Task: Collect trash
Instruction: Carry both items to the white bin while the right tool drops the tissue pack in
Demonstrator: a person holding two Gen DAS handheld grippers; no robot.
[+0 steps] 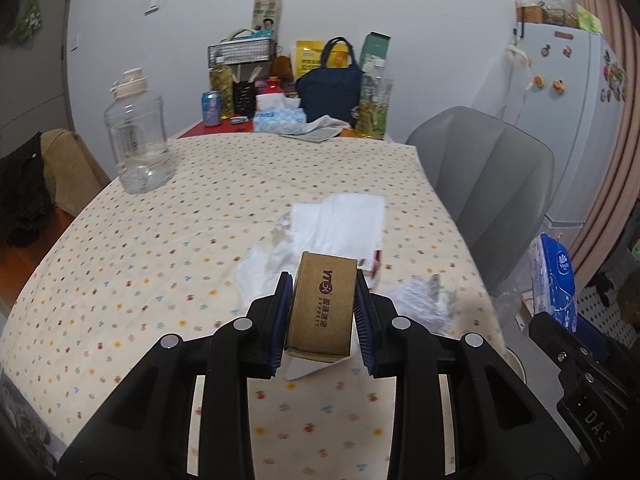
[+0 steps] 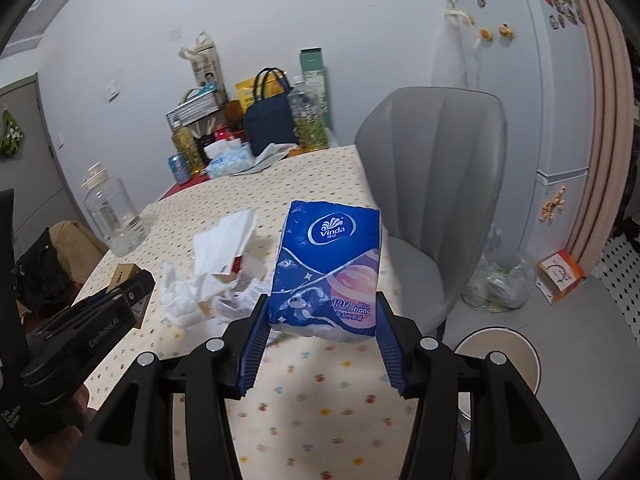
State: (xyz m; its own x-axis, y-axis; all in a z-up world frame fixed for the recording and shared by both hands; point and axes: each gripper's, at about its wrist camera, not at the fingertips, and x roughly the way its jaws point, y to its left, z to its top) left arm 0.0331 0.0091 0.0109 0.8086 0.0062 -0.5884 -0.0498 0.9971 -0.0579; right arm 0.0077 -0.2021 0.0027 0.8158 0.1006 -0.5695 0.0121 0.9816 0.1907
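Note:
My left gripper [image 1: 323, 284] is shut on a small brown cardboard box [image 1: 323, 306] and holds it above the dotted tablecloth [image 1: 160, 240]. My right gripper [image 2: 322, 306] is shut on a blue tissue pack [image 2: 326, 270], also lifted off the table. In the left wrist view the tissue pack [image 1: 554, 280] shows at the right edge. The right wrist view shows the left gripper [image 2: 120, 292] with the box [image 2: 128, 273] at the left. White tissues and crumpled paper [image 1: 340, 224] lie on the cloth beyond the box; the same litter [image 2: 224, 264] lies left of the pack.
A clear water jug [image 1: 138, 140] stands at the table's left. Bottles, a can, a tissue box and a navy bag [image 1: 330, 92] crowd the far end. A grey chair [image 2: 432, 184] stands right of the table, with a round white bin [image 2: 500, 354] and a plastic bag [image 2: 498, 284] on the floor.

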